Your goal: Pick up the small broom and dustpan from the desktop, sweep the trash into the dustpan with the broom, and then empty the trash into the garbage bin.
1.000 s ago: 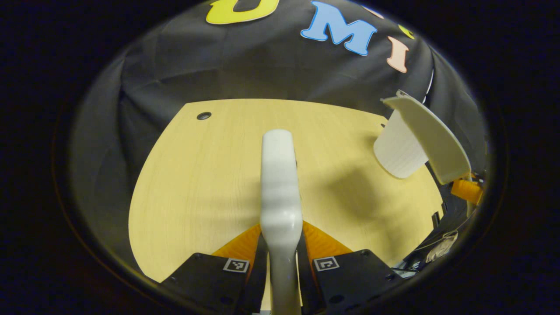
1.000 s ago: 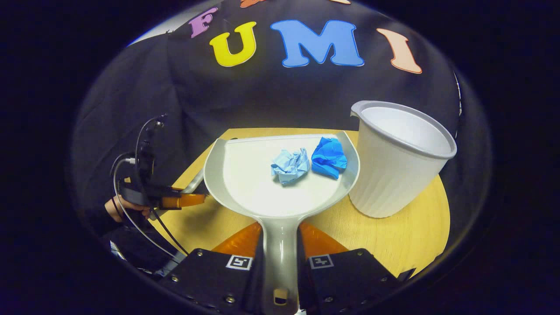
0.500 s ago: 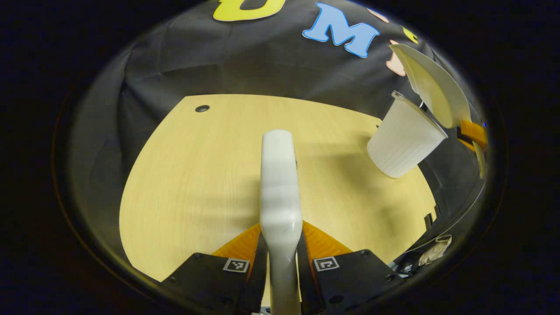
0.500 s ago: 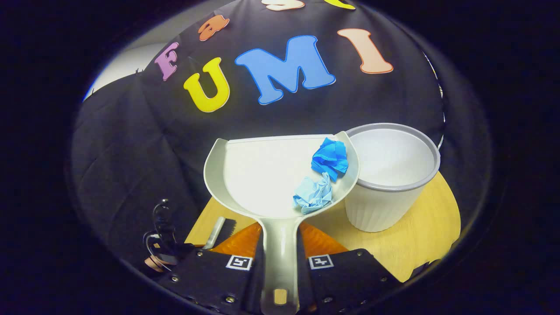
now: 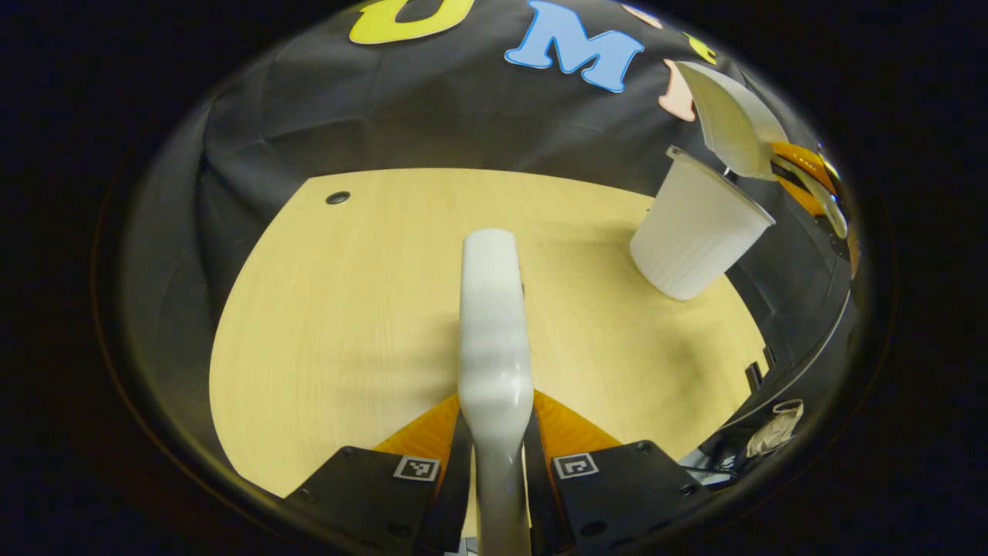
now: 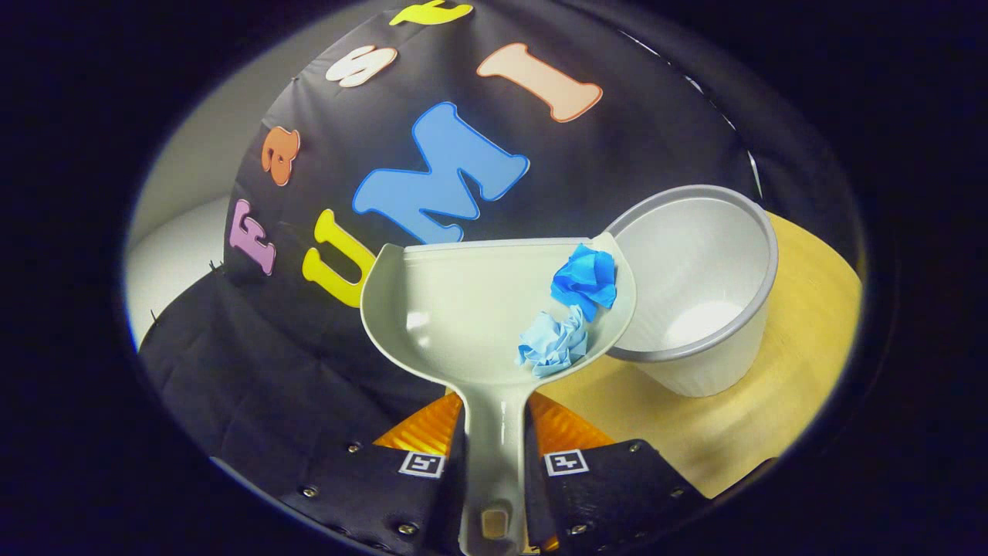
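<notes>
My left gripper (image 5: 495, 421) is shut on the white broom handle (image 5: 492, 324), which points forward over the wooden desktop (image 5: 347, 309). My right gripper (image 6: 494, 428) is shut on the handle of the pale dustpan (image 6: 463, 309), held tilted in the air beside the white garbage bin (image 6: 695, 286). A dark blue paper ball (image 6: 585, 279) and a light blue paper ball (image 6: 553, 346) rest against the pan's right wall, next to the bin's rim. In the left gripper view the dustpan (image 5: 729, 120) hangs above the bin (image 5: 695, 232) at the far right.
The bin stands near the desktop's right far corner, close to the black cloth wall. A small round hole (image 5: 337, 198) sits at the desk's far left. The bin's inside (image 6: 695, 255) holds no trash that I can see.
The dustpan has risen and rolled toward the bin, whose opening now faces the right gripper's camera. The light blue ball slid to the pan's right wall. The broom stayed almost still.
</notes>
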